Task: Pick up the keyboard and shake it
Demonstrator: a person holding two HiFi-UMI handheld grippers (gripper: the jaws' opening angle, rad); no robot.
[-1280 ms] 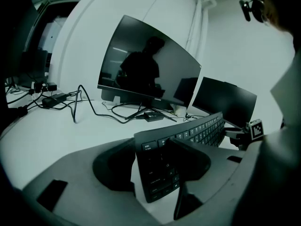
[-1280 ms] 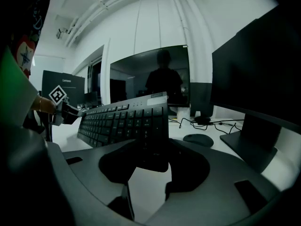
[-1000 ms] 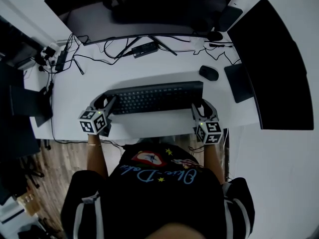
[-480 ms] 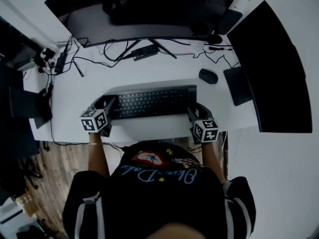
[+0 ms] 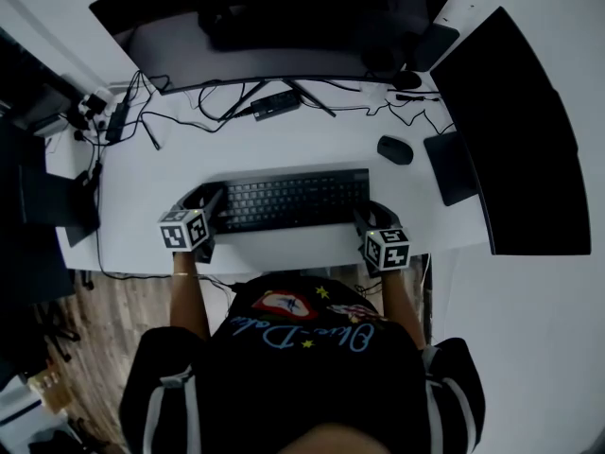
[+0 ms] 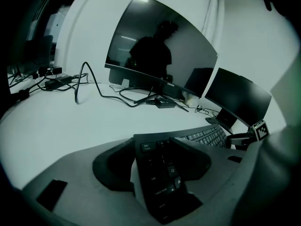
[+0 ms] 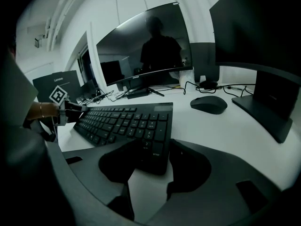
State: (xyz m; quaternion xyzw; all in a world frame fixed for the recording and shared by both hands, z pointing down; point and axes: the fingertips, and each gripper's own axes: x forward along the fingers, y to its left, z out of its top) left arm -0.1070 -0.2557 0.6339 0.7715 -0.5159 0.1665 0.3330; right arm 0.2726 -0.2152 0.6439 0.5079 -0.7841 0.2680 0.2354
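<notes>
- The left gripper (image 5: 210, 206) (image 6: 157, 166) is held out in front of the person on a bare left forearm (image 5: 186, 301). It points forward and slopes downward, with its marker cube nearest the body.
- Its fingers are closed on the left end of the keyboard (image 5: 293, 199) (image 6: 162, 192) (image 7: 124, 121). The column of keys from Esc to Caps Lock runs between them. One finger lies outside the end edge and the other rests over the keys beside that column.
- The keyboard stretches level from the left fingers across to the right fingers, low over the white surface (image 5: 284, 130). No view shows whether it touches the surface.
- The right gripper (image 5: 367, 218) (image 7: 153, 159) mirrors the left one, sloping downward on the right forearm (image 5: 402, 301).
- Its fingers are closed on the keyboard's right end, at the near corner of the number pad.
- A mouse (image 5: 395, 149) (image 7: 208, 104) lies beyond the right fingers and to their right, apart from the keyboard.
- Compared with a second ago, both grippers and the keyboard look smaller in the head view and sit nearer the person's edge of the surface. They have sunk together.
- The grey shadow around the keyboard has narrowed.
- The gap between the keyboard's far right corner and the mouse has widened a little.
- Both grips are unchanged.
</notes>
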